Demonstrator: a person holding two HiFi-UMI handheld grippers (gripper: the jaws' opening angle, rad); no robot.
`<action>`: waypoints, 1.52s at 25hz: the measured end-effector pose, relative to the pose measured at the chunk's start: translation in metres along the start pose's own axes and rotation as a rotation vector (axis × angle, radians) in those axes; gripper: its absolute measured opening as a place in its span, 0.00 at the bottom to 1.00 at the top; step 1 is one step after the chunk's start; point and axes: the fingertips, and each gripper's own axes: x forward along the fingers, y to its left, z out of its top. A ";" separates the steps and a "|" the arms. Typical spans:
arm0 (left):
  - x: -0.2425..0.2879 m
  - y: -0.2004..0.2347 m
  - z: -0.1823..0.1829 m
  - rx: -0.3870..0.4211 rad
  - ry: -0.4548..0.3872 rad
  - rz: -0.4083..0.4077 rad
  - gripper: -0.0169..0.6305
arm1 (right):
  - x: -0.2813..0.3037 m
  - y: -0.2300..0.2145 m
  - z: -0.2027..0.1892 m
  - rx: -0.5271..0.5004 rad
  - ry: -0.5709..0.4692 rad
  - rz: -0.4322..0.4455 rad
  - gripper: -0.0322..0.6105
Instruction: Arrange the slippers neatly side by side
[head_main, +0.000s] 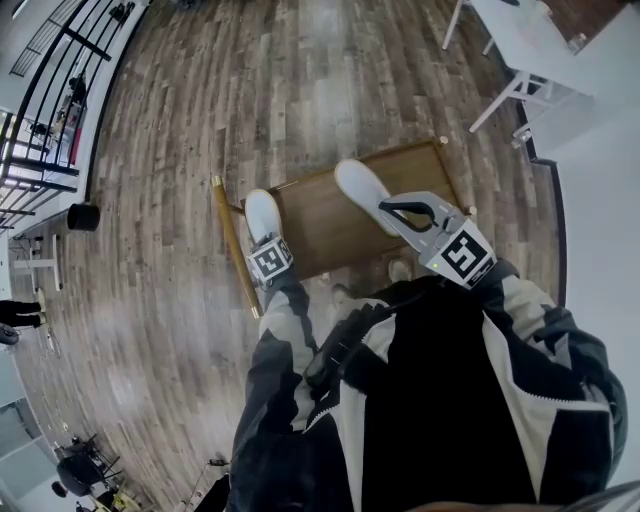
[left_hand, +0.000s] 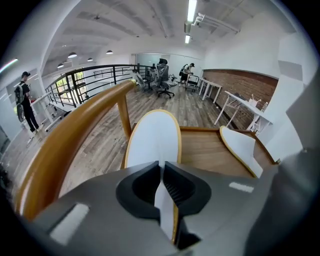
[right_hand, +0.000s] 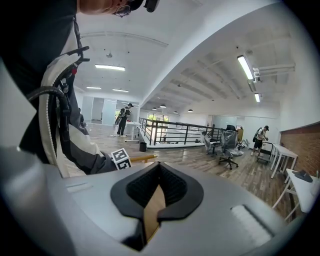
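Jaws pinching its heel edge, the left gripper (head_main: 265, 238) holds a white, tan-edged flat slipper (head_main: 262, 213) over the brown wooden tray (head_main: 320, 240). The right gripper (head_main: 385, 212), likewise clamped, holds the matching second slipper (head_main: 360, 188) nearby. Placement seems under way; next, both need setting down parallel, toes level.

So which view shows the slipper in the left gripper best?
The left gripper view: the white slipper fills the centre, pinched between the fingers. The head view shows it small, from above. The right gripper view doesn't show it.
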 end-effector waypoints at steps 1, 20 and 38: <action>0.003 -0.001 -0.002 0.009 0.013 -0.006 0.07 | 0.000 0.000 0.000 -0.001 0.003 -0.002 0.06; 0.024 0.001 -0.003 0.025 0.062 -0.031 0.08 | 0.015 0.009 -0.003 -0.020 0.050 0.002 0.06; 0.031 -0.021 0.004 -0.017 0.065 -0.070 0.09 | 0.013 0.001 -0.005 -0.046 0.059 0.001 0.06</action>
